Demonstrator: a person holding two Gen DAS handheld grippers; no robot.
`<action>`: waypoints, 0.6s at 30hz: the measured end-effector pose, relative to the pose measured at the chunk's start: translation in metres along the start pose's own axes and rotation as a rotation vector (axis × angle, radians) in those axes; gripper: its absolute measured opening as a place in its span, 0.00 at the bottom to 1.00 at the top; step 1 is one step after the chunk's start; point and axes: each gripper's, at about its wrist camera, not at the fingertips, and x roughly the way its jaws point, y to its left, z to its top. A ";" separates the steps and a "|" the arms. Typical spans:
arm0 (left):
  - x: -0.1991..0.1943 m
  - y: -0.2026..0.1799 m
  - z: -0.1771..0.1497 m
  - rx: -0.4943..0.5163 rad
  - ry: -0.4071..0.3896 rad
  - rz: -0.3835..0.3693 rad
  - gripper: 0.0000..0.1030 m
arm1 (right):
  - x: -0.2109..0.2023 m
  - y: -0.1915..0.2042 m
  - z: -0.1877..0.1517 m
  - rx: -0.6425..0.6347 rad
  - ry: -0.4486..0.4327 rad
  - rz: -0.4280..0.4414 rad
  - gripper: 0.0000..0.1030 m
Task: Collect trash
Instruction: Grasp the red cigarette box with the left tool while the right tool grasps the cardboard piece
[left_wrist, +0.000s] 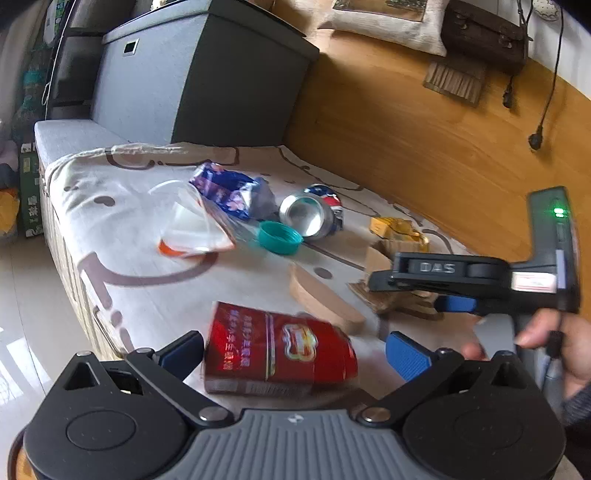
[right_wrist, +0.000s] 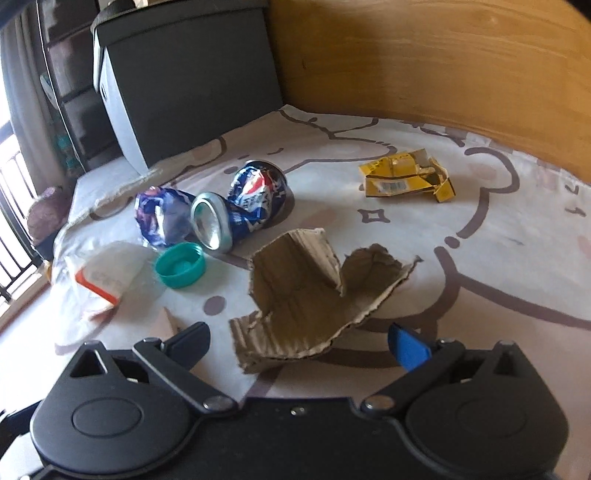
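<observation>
A crumpled red packet (left_wrist: 277, 350) lies on the cartoon-print cloth (left_wrist: 155, 288) between the fingers of my left gripper (left_wrist: 295, 350). That gripper is open, with a gap at the right pad. My right gripper (right_wrist: 299, 347) is open too, low over the near end of a torn cardboard piece (right_wrist: 314, 291). In the left wrist view the right gripper (left_wrist: 376, 282) comes in from the right, held by a hand (left_wrist: 554, 339). Beyond lie a crushed blue can (right_wrist: 236, 206), a blue wrapper (right_wrist: 162, 218), a teal cap (right_wrist: 180, 266), a clear plastic bag (right_wrist: 107, 280) and a crumpled yellow box (right_wrist: 406, 179).
A dark grey storage box (left_wrist: 207, 74) stands at the back of the cloth. A wooden panel (right_wrist: 424, 62) runs along the far and right side. A tan curved piece (left_wrist: 325, 302) lies near the red packet. The cloth's left edge drops to a tiled floor (left_wrist: 26, 295).
</observation>
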 end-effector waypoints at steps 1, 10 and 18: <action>-0.001 -0.003 -0.001 0.000 0.003 -0.002 1.00 | 0.001 -0.001 -0.001 -0.012 -0.004 -0.019 1.00; -0.001 -0.027 -0.007 0.007 0.036 0.128 1.00 | -0.005 -0.048 0.002 -0.036 -0.025 -0.143 1.00; 0.009 -0.035 0.001 -0.091 0.035 0.302 1.00 | -0.019 -0.097 0.018 0.011 -0.021 -0.118 1.00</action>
